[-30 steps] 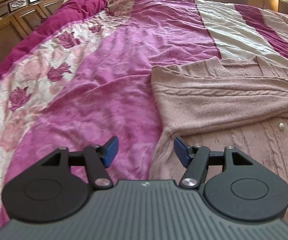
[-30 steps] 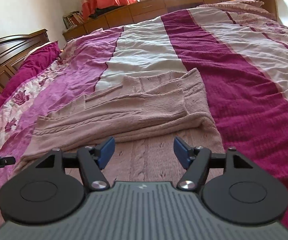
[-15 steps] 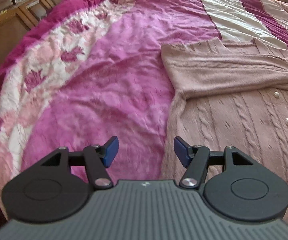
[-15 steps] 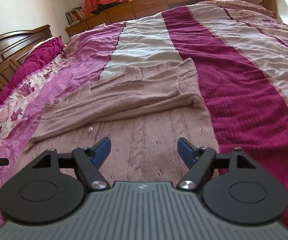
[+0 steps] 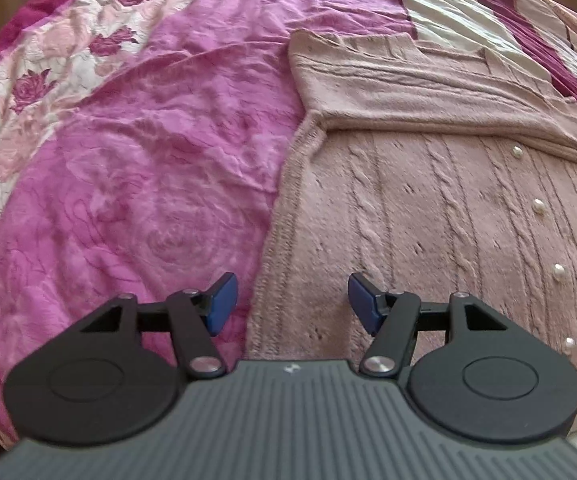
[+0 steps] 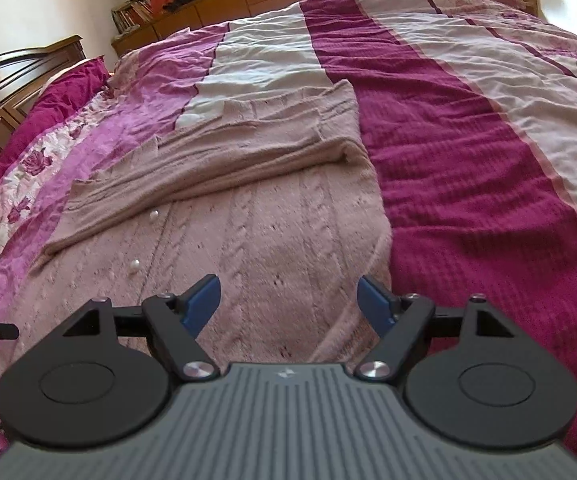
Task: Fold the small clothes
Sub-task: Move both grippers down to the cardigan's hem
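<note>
both grippers, left gripper and right gripper, hover open-jawed over the cardigan

We cannot see the near hem of the pink cardigan; the gripper bodies hide it in both views. Its right side runs off the left view's edge. The headboard at far left is cut off.

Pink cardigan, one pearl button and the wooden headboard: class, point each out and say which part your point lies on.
Pink cardigan (image 5: 428, 216): left wrist view, on its cable-knit front.
Pearl button (image 6: 133, 265): right wrist view, on the button itself.
Wooden headboard (image 6: 12, 76): right wrist view, on its curved top rail.
</note>
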`<state>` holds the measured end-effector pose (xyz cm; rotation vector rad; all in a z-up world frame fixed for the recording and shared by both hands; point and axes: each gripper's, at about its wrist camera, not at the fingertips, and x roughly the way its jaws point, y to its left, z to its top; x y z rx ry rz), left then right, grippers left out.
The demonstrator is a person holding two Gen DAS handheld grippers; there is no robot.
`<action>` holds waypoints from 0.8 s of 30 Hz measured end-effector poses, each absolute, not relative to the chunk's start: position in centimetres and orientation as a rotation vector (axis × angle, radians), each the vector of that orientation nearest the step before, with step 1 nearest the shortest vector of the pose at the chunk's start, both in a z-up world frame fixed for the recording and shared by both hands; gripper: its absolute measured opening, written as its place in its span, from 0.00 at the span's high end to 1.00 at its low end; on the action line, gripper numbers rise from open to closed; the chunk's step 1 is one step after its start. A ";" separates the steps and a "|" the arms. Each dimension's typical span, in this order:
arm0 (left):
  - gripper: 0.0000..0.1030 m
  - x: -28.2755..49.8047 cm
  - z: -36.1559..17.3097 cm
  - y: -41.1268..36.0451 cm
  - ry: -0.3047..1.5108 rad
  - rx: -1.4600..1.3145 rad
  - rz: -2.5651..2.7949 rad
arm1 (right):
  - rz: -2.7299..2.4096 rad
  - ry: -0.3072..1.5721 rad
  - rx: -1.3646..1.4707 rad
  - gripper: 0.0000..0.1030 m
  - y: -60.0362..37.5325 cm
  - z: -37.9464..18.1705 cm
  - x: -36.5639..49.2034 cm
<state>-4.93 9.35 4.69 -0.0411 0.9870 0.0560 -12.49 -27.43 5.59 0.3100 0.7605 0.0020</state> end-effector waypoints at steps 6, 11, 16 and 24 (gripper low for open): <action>0.39 -5.5 4.1 9.3 0.995 -0.044 0.044 | -0.016 0.774 0.304 0.18 -27.7 5.2 -13.3; 0.39 -6.1 4.0 9.7 0.983 -0.041 0.049 | -0.036 0.801 0.296 0.17 -28.0 4.7 -13.9; 0.39 -6.8 4.2 10.3 0.962 -0.029 0.100 | -0.056 0.830 0.278 0.17 -28.0 4.2 -14.2; 0.39 -7.5 3.7 10.9 0.995 -0.066 0.084 | -0.031 0.865 0.293 0.17 -27.7 3.6 -13.7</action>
